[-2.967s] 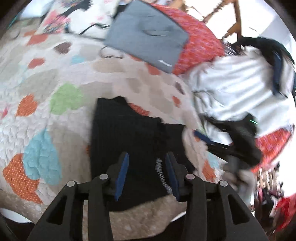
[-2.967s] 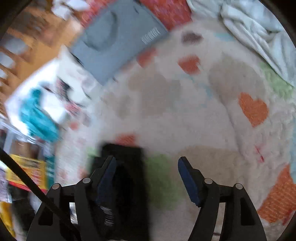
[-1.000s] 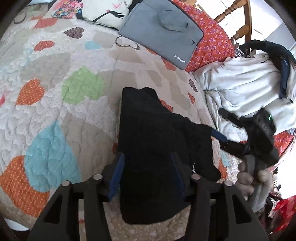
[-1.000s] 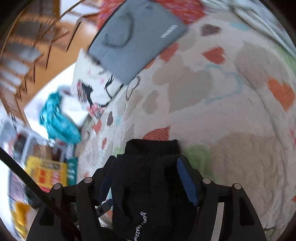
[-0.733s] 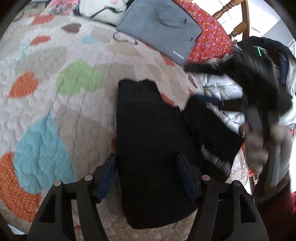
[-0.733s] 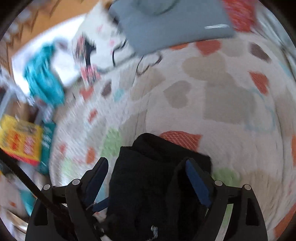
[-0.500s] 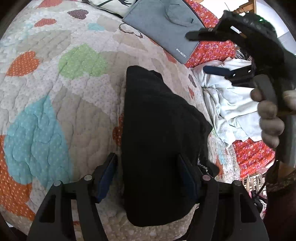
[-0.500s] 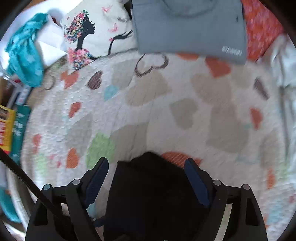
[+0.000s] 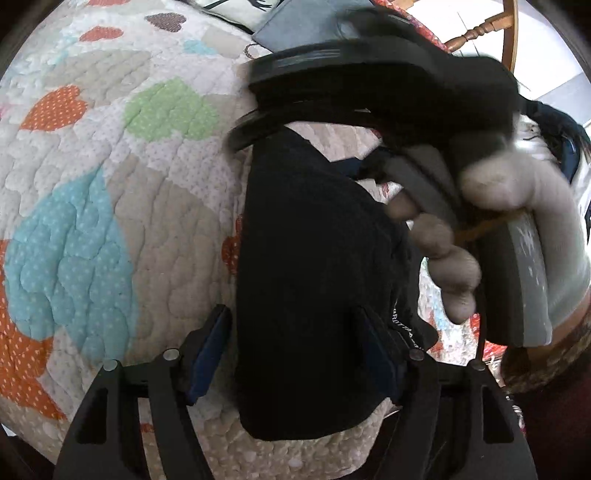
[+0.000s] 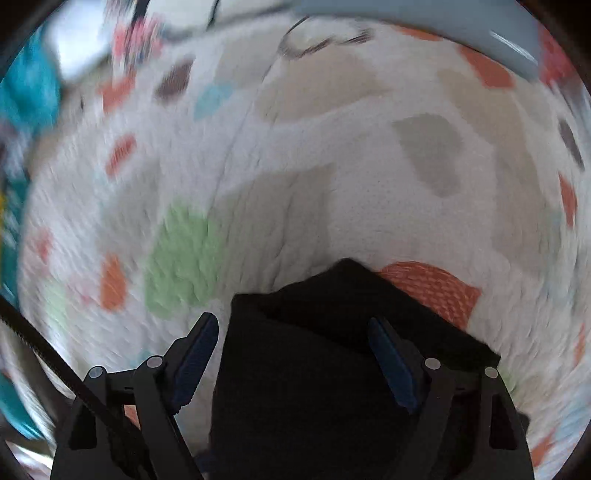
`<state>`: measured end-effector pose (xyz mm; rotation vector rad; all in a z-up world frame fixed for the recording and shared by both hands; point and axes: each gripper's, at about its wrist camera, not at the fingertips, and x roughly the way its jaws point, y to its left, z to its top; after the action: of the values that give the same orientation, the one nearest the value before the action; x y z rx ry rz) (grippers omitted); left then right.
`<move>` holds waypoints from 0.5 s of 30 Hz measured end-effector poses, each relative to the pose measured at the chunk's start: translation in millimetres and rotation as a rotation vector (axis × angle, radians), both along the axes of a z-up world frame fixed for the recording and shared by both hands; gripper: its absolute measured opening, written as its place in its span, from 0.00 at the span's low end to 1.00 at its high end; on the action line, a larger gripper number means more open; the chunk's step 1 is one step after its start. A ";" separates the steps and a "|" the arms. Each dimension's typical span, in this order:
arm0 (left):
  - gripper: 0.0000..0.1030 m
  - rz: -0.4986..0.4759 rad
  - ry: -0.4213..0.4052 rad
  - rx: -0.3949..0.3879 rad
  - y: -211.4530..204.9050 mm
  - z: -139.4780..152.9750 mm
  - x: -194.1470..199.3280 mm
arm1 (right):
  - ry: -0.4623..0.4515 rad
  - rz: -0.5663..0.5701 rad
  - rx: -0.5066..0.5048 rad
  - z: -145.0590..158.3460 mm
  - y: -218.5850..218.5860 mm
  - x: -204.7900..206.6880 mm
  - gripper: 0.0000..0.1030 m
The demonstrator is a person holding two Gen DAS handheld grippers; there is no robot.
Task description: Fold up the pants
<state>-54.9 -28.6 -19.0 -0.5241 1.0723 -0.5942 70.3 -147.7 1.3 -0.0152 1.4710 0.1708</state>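
Observation:
The black pants (image 9: 317, 266) lie folded in a narrow stack on the heart-patterned quilt (image 9: 110, 184), near its front edge. My left gripper (image 9: 295, 350) is open, its blue-padded fingers (image 9: 208, 345) on either side of the stack's near end. My right gripper (image 10: 291, 354) is open too, above the pants (image 10: 332, 369), which lie between its fingers. In the left wrist view the right gripper's black body and the gloved hand holding it (image 9: 480, 184) cross over the pants' far right part. The right wrist view is blurred.
A grey pouch (image 9: 295, 26) and a printed pillow lie at the quilt's far end, with a red patterned cushion and a wooden chair (image 9: 480, 29) behind. A white garment (image 9: 576, 229) is heaped at the right. Teal cloth (image 10: 26, 96) lies off the bed's left side.
The right gripper let go of the pants' right flap, which now lies folded on the stack, and swung up and across above them. The left gripper stays open around the near end.

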 end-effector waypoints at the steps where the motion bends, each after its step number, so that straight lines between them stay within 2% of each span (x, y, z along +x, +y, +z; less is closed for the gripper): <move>1: 0.68 -0.009 -0.015 0.014 -5.1 1.0 -2.9 | 0.013 0.044 -0.065 -5.9 11.1 1.4 0.89; 2: 0.57 -0.029 -0.027 0.025 -11.4 2.1 -5.2 | 0.023 0.084 -0.126 -11.0 20.8 1.8 0.89; 4: 0.47 -0.057 -0.051 0.074 -20.1 5.1 -8.7 | 0.012 0.121 -0.169 -9.6 31.1 -0.2 0.80; 5: 0.43 -0.063 -0.057 0.081 -21.5 7.1 -10.1 | 0.007 0.127 -0.165 -5.4 32.1 -1.0 0.64; 6: 0.39 -0.062 -0.053 0.074 -21.0 9.0 -10.3 | 0.001 0.125 -0.159 0.2 30.3 -1.9 0.42; 7: 0.38 -0.061 -0.046 0.058 -20.1 11.4 -9.0 | 0.000 0.109 -0.158 4.9 24.2 -2.2 0.34; 9: 0.35 -0.056 -0.040 0.040 -19.9 16.2 -5.6 | 0.000 0.063 -0.084 14.8 7.1 -3.7 0.22; 15: 0.35 -0.020 -0.074 0.071 -26.0 34.4 11.6 | -0.083 -0.022 -0.031 49.2 -8.2 4.8 0.18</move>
<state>-43.4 -54.6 15.4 -0.4277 1.0259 -0.5864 75.1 -155.9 50.4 -0.0307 1.3908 0.1285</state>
